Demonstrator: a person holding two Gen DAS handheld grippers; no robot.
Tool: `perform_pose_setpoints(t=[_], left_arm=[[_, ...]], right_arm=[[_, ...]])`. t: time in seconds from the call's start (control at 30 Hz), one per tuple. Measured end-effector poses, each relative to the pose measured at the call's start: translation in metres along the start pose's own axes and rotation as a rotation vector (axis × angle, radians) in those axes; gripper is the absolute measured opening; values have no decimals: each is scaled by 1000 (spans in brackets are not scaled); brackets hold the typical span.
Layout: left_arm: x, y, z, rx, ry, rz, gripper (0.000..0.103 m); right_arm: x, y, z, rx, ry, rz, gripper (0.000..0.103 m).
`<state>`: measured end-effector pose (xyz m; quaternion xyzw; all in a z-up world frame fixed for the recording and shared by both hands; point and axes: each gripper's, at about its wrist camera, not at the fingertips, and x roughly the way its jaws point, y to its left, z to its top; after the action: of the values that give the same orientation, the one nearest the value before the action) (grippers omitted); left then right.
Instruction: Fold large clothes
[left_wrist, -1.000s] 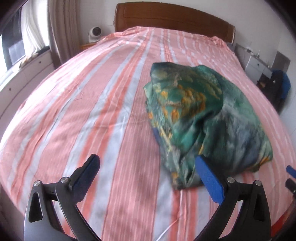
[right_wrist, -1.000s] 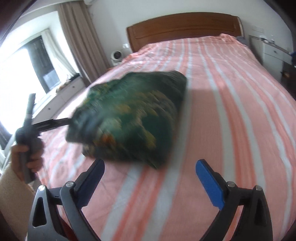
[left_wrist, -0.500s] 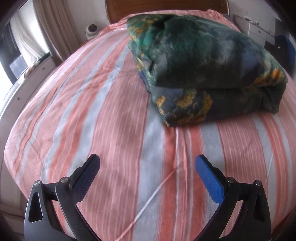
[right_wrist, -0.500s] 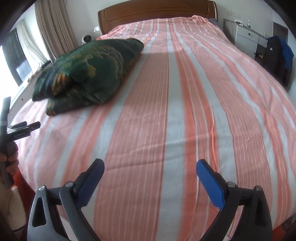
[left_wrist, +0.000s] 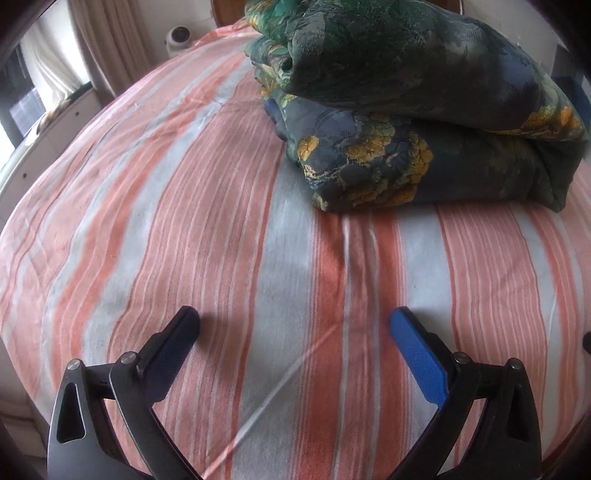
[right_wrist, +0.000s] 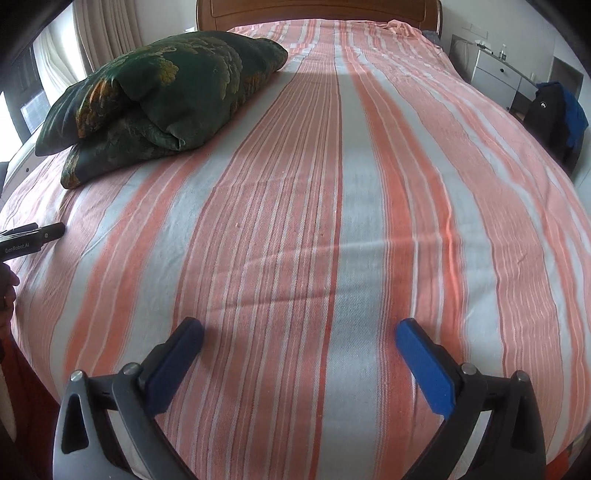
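A dark green floral garment lies folded into a thick bundle on the striped bed, filling the top right of the left wrist view. In the right wrist view the same folded garment sits at the upper left of the bed. My left gripper is open low over the sheet, short of the bundle, with nothing between its blue pads. My right gripper is also open over bare sheet, well to the right of the bundle. The tip of the left gripper shows at that view's left edge, held by a hand.
The bed has an orange and grey striped sheet and a wooden headboard. Curtains and a window sill run along the left. A white cabinet and dark clothes on a chair stand to the right.
Both grippers have let go of the garment and pulled back toward the foot of the bed, dropping lower over the sheet. The folded bundle stays where it was laid.
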<state>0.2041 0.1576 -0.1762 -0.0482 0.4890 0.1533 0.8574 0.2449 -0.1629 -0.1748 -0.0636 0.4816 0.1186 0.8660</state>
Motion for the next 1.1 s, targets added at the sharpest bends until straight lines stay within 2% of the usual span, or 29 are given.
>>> perform_pose_setpoints(t=[0.5,0.77,1.1], left_arm=[[2,1,0,-25,0,6,103],[-1,-1,-5,12,-29,-2,103],[-1,-2,-5,16,-25,-2,103]], right_arm=[[0,-1,-6,3,-39,14,103],[2,2,-6,-2,-21,1,103],[1,8,-11,-12,-53,-13,103]])
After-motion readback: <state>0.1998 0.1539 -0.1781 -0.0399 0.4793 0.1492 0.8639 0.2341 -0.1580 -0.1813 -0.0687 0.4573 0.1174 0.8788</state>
